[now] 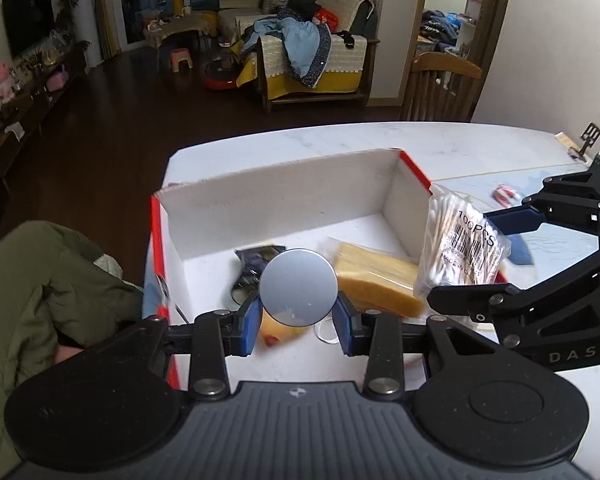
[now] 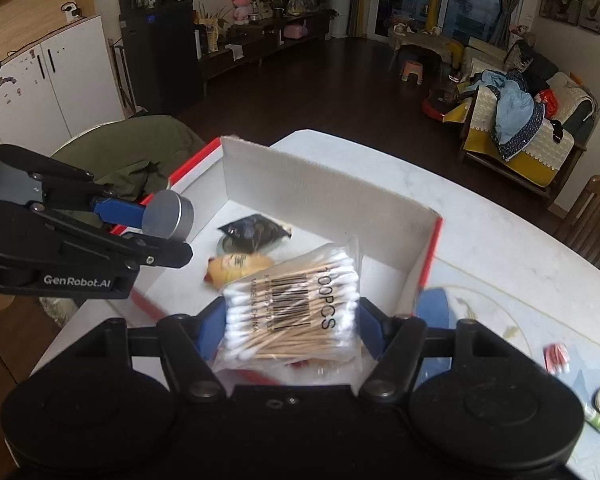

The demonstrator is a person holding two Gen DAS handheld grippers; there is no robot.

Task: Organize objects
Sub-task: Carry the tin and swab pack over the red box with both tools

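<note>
Above the box, the left hand-held gripper clenched a tin, the right hand-held gripper a slippery swab packet (it could slide loose).

My left claw is closed, blue pads pressing both sides of a round tin, held level above the box. My right claw reaches in from the right, clamped on a bag of swabs, close beside the left.
</note>
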